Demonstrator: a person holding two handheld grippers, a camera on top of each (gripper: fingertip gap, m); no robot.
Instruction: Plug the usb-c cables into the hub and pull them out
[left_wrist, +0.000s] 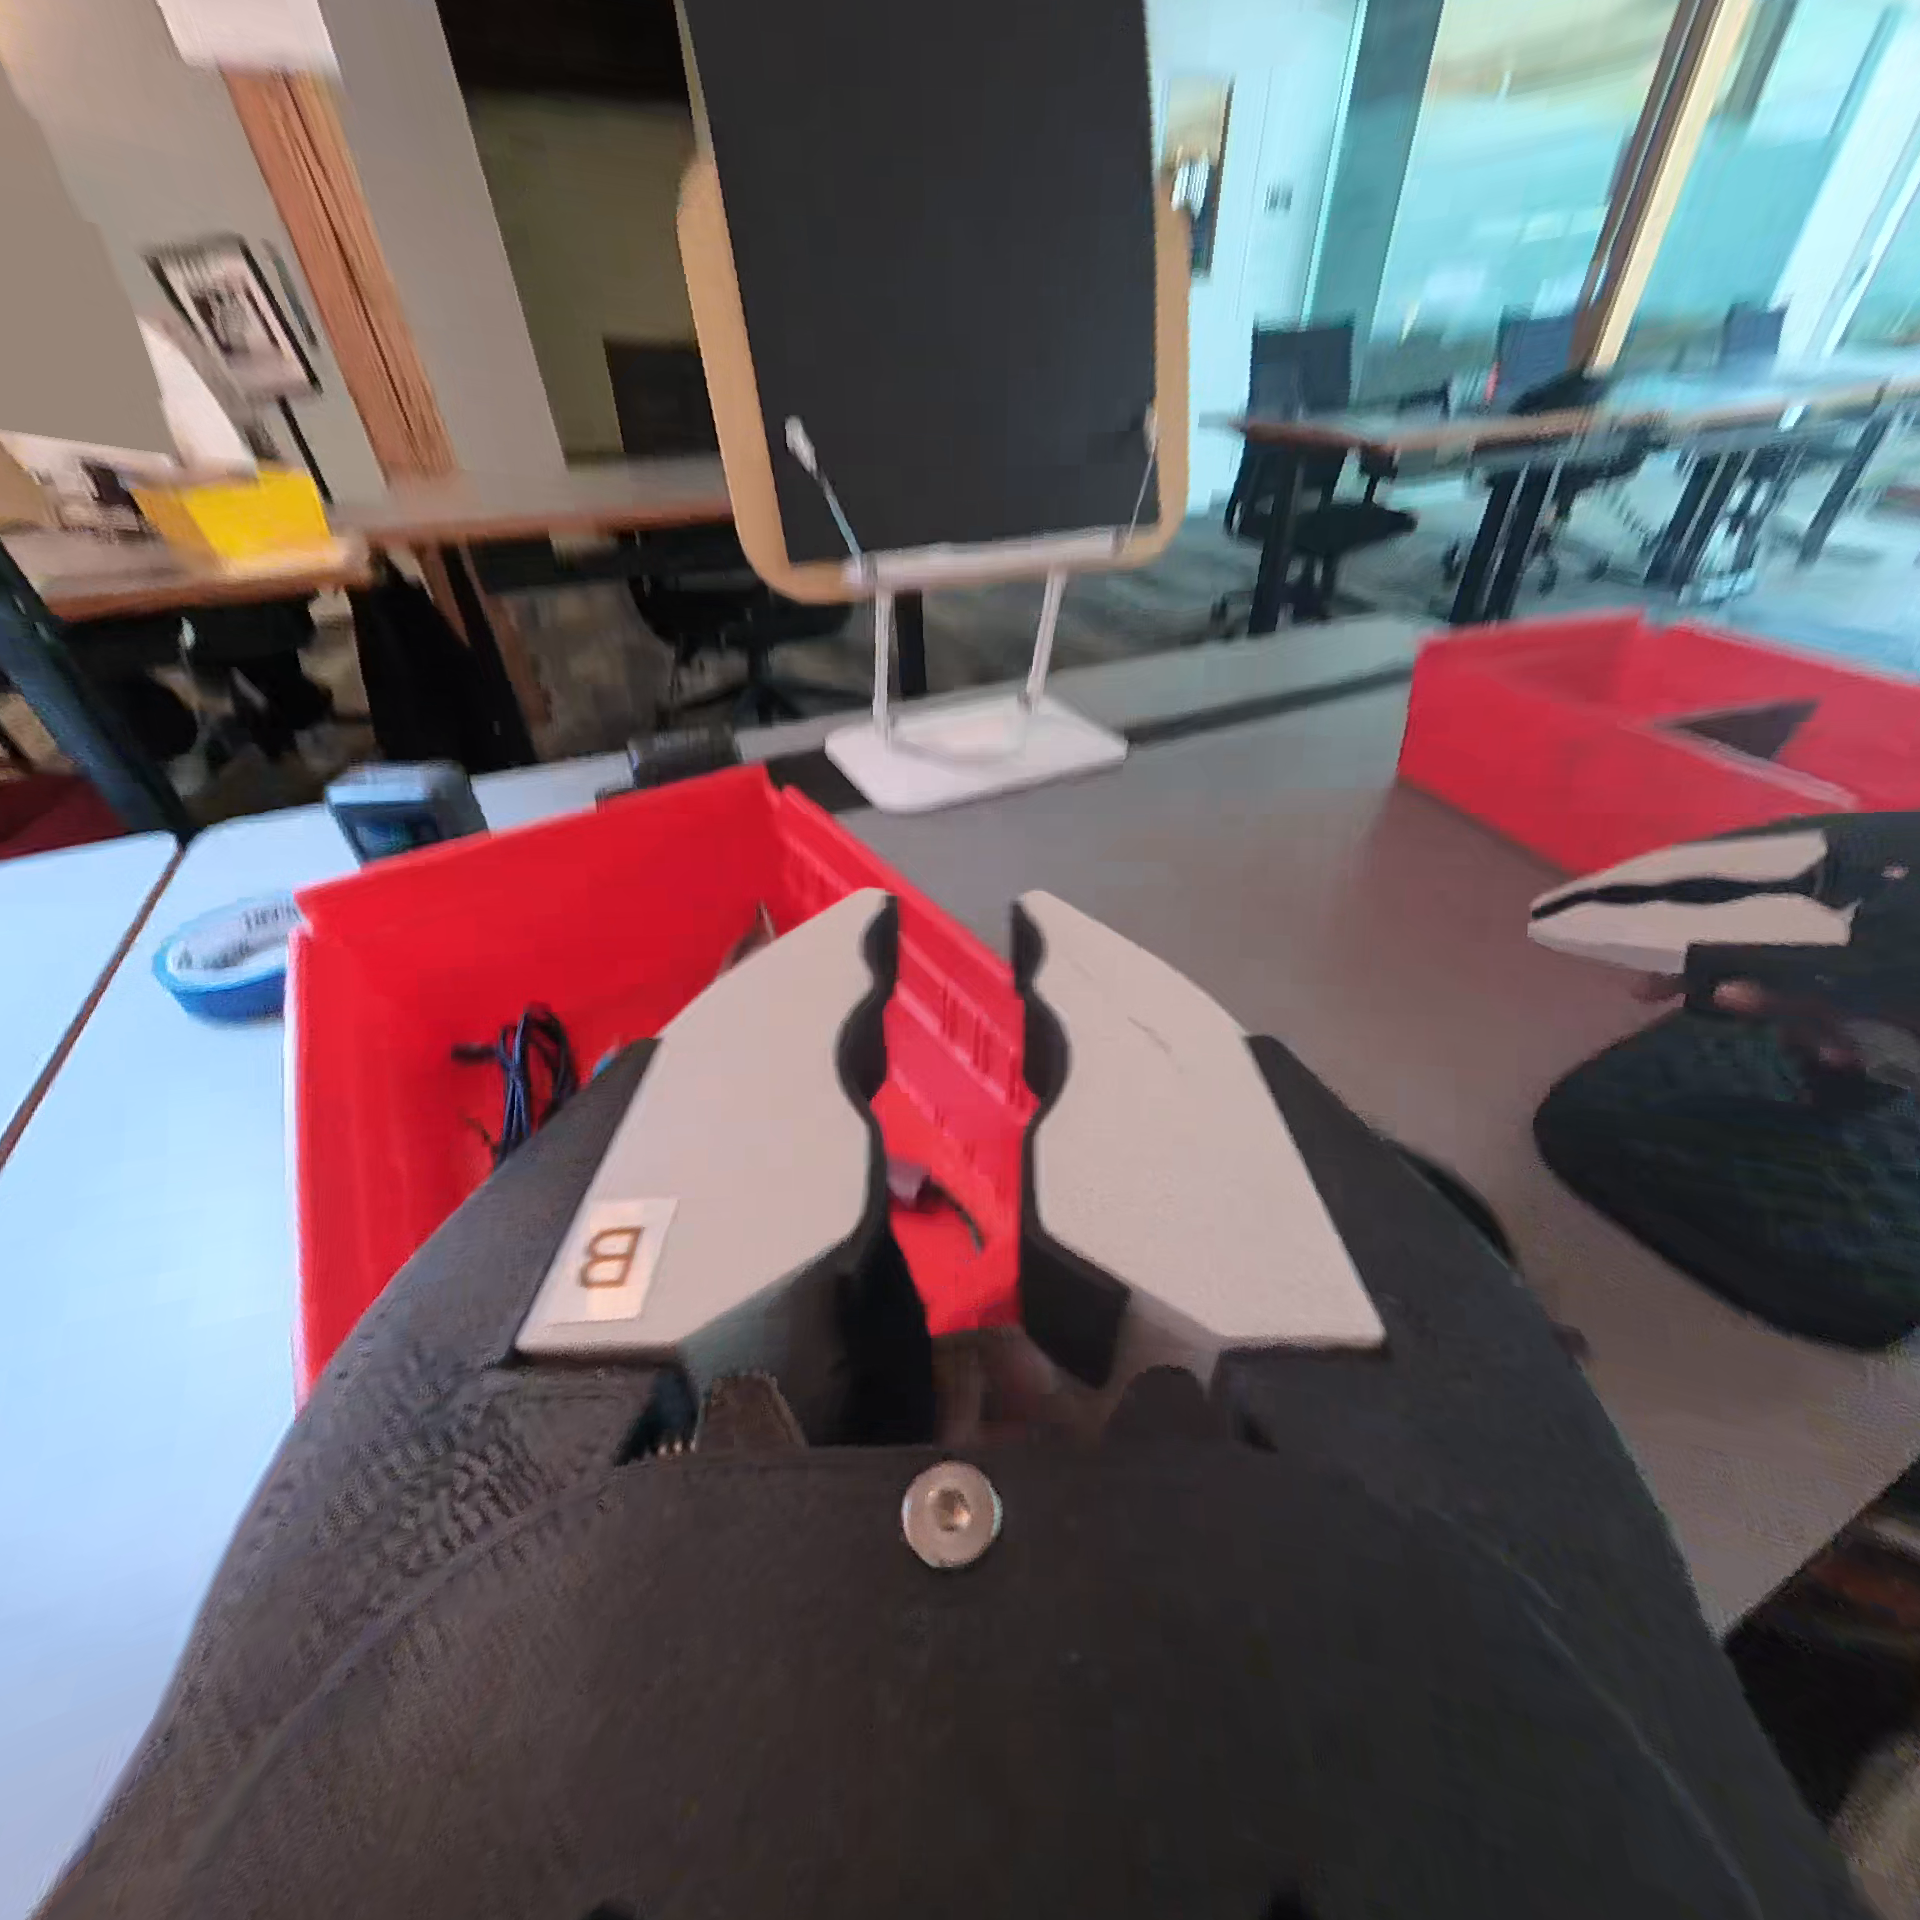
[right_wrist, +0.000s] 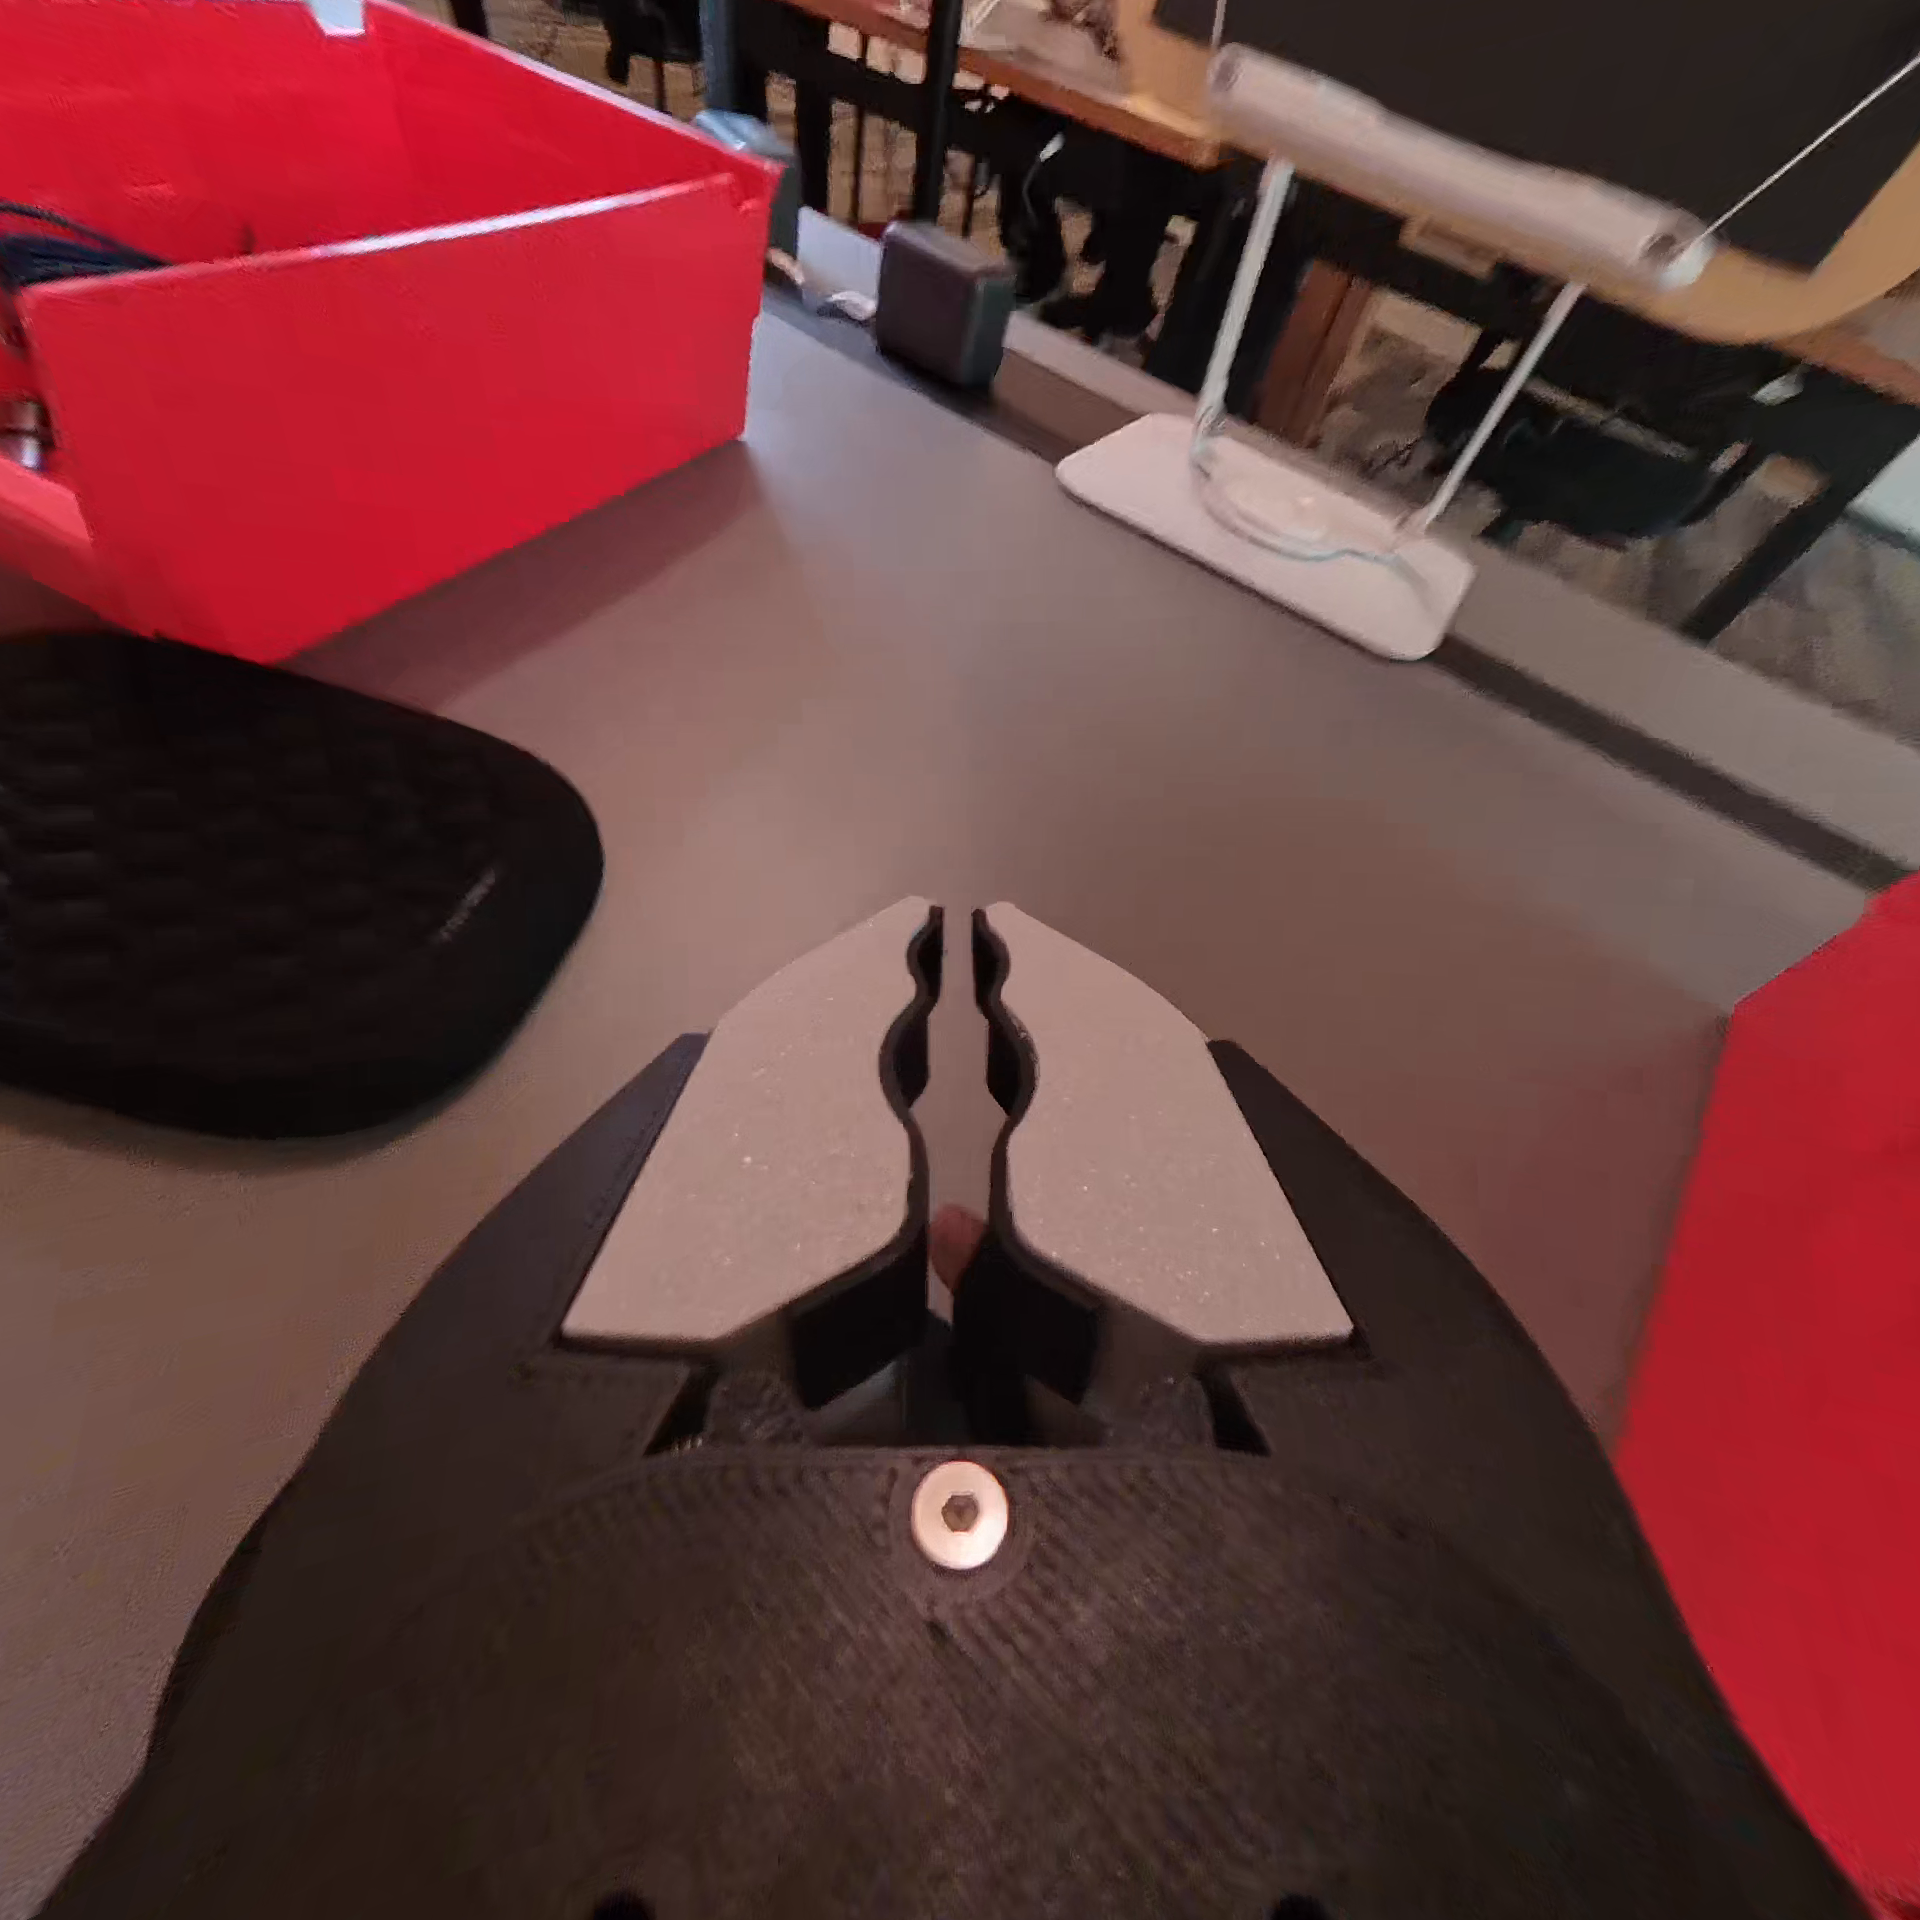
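My left gripper (left_wrist: 954, 914) is open and empty, held over the near right edge of a red bin (left_wrist: 499, 925). A dark blue cable (left_wrist: 530, 1070) lies coiled in that bin, left of my fingers. My right gripper (right_wrist: 958, 916) is all but shut, with only a thin slit between the tips and nothing in it, low over the bare grey table (right_wrist: 1039, 748). It also shows in the left wrist view (left_wrist: 1683, 904), above a black mat (left_wrist: 1714, 1174). The same bin (right_wrist: 416, 343) and a bit of cable (right_wrist: 62, 244) show at upper left in the right wrist view. No hub is clearly visible.
A second red bin (left_wrist: 1621, 748) stands at the back right and shows close by on the right (right_wrist: 1787, 1351). The black mat (right_wrist: 260, 883) lies to my right gripper's left. A dark panel on a white stand (left_wrist: 977, 748) stands behind. A blue tape roll (left_wrist: 223, 956) lies left of the bin. There is about 30 cm between the tips of the two grippers.
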